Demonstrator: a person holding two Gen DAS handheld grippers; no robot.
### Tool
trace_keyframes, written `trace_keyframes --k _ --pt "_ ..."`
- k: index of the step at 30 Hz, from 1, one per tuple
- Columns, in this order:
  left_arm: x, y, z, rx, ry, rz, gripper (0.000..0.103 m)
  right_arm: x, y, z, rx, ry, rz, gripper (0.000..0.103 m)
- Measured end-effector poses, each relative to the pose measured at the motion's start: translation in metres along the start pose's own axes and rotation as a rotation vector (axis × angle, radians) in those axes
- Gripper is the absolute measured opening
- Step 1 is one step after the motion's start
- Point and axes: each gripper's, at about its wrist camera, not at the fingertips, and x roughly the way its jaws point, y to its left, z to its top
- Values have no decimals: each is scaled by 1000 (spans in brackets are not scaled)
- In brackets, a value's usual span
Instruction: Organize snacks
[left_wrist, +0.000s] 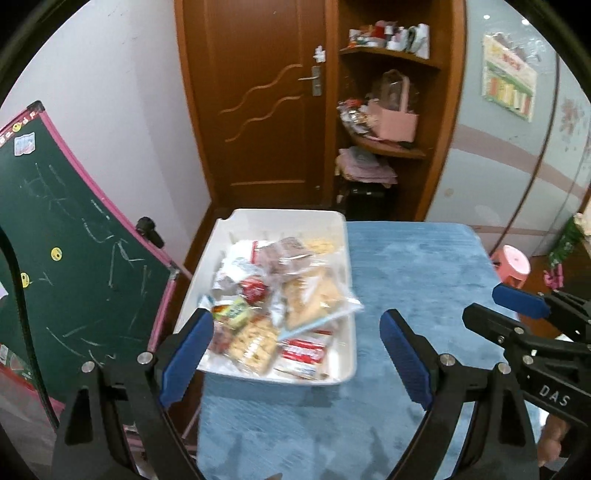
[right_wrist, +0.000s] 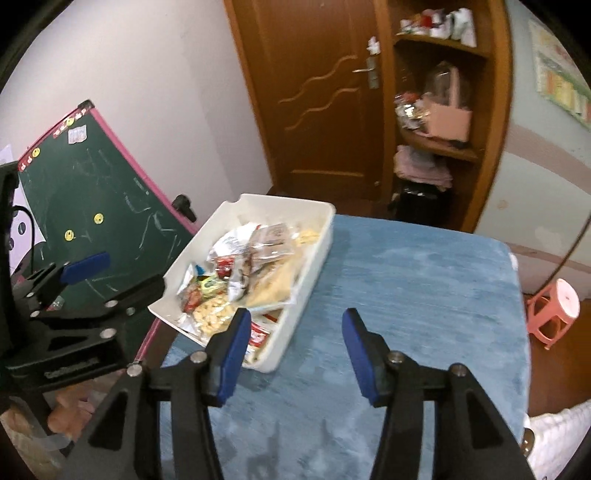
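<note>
White tray (right_wrist: 325, 218) of wrapped snacks (right_wrist: 243, 273) on the left part of the blue-covered table (right_wrist: 406, 295). Right gripper (right_wrist: 291, 347), jaws apart and empty, above the cloth just right of the tray's near corner. Left gripper (right_wrist: 110, 273) left of the tray. Chalkboard (right_wrist: 99, 192) beyond it.

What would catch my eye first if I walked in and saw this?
Most likely the white tray heaped with wrapped snacks, sitting at the left edge of a table under a fuzzy blue cloth. Next, the green chalkboard with a pink frame leaning at the left, covered in scribbles. Closest to you, the two black grippers with blue pads, left gripper and right gripper, hang empty over the cloth, jaws apart.
</note>
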Motion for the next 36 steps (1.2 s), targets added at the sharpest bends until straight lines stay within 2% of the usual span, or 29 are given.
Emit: trace_keyframes --k 8,17,23,30,36 --pt "-42 -53 -13 23 -24 -60 91 -60 -37 -34 64 -52 -53 52" --pt "-87 -102 -59 23 -59 -50 91 -122 -58 -82 138 -108 -105 54" --pt "-112 -117 -79 6 -75 -66 91 -146 -66 -103 180 -142 -108 56" --pt "-122 -125 -88 3 -78 -21 91 -156 -66 -119 210 -139 -83 56" --pt "-127 -122 -93 -13 -83 -8 91 -166 -61 -128 202 -166 -116 56"
